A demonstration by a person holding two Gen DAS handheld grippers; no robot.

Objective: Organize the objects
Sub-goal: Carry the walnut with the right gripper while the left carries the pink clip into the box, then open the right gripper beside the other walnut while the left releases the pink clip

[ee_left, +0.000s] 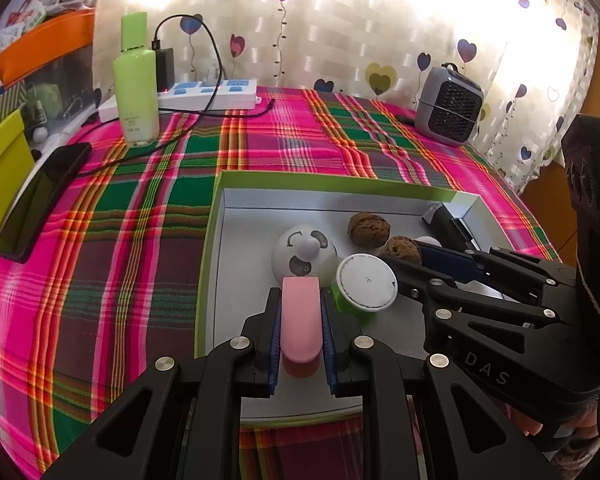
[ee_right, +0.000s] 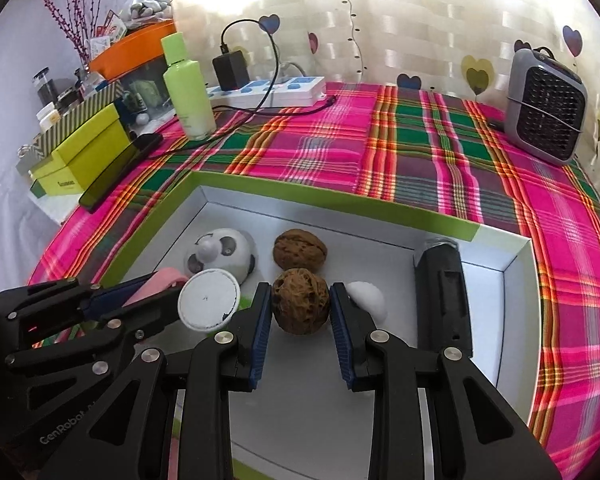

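Observation:
A green-rimmed white tray lies on the plaid cloth. My left gripper is shut on a pink oblong piece over the tray's near left part; the piece also shows in the right wrist view. My right gripper is closed around a brown walnut in the tray. A second walnut, a white panda ball, a green cup with white lid, a white dome and a black device lie in the tray.
A green bottle, a white power strip with charger and cable, and a dark phone stand at the left back. A grey fan heater stands at the right back. Yellow-green boxes sit off the left edge.

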